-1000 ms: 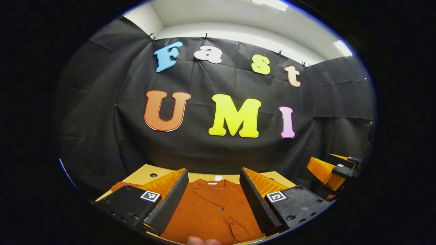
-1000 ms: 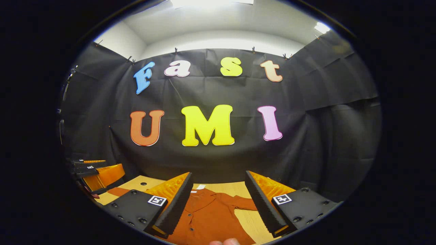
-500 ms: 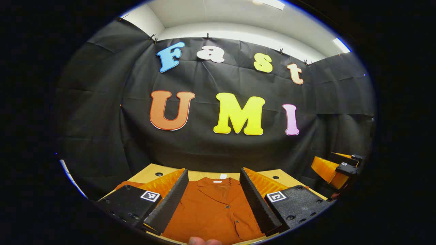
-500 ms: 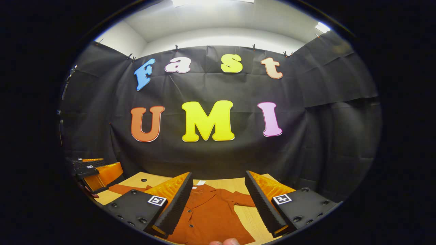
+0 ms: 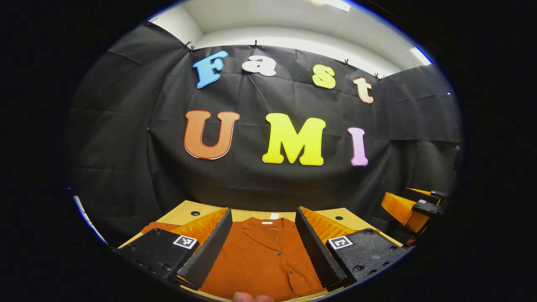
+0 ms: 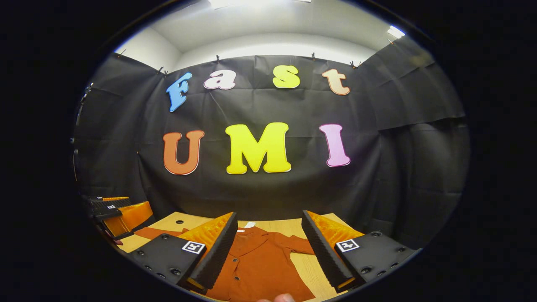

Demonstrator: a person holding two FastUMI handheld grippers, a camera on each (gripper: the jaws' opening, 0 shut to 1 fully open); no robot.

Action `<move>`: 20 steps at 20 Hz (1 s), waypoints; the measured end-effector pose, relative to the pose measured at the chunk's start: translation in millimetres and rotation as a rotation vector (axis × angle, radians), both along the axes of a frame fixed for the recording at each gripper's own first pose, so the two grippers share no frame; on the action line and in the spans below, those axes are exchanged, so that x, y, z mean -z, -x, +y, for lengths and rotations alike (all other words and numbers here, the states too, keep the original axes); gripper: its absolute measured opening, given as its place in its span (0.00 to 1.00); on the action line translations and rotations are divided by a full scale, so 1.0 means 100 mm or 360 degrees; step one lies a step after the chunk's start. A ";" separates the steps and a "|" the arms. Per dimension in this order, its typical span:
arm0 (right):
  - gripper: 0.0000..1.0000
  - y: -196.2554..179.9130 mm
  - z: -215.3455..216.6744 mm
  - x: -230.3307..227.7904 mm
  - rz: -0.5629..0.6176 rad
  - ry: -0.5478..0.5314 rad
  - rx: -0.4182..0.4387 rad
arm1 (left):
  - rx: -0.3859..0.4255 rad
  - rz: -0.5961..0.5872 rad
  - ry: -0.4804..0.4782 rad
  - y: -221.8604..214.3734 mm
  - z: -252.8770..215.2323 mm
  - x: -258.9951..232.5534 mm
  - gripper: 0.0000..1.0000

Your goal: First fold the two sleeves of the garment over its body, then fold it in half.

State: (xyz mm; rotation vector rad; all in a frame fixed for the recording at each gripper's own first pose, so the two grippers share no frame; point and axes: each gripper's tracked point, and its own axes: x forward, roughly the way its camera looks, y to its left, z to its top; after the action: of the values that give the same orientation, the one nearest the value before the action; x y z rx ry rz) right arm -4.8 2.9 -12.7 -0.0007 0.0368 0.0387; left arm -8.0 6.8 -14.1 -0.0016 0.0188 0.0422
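While both grippers (image 5: 263, 247) (image 6: 266, 251) gape, the garment (image 5: 260, 260) lies lengthwise, collar (image 5: 268, 224) toward the wall

Black cloth (image 5: 126, 138) hangs as the booth's wall, creased and clipped along its top edge, wrapping round on both sides. Above it runs a pale wall strip (image 6: 272, 46) under a white ceiling (image 5: 272, 16), with bright ceiling lights (image 6: 396, 32) near the corners. Below stands a light wooden table (image 5: 184, 214) with small dark round holes near its far edge
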 end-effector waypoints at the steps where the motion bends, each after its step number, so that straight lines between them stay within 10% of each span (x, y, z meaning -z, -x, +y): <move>1: 0.97 0.00 -0.01 0.01 -0.0008 0.0014 0.0001 | 0.0004 0.0001 0.0002 0.00 0.00 0.01 0.98; 20: 0.97 -0.09 -0.11 0.08 0.0000 -0.0017 0.0103 | -0.0012 -0.0044 -0.0075 -0.12 0.17 0.00 0.98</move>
State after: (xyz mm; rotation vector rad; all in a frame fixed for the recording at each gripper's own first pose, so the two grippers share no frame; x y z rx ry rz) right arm 4.5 -8.1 -20.8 0.0110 0.0363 -0.0258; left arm 3.8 24.0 -13.8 0.0447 -0.0096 0.0502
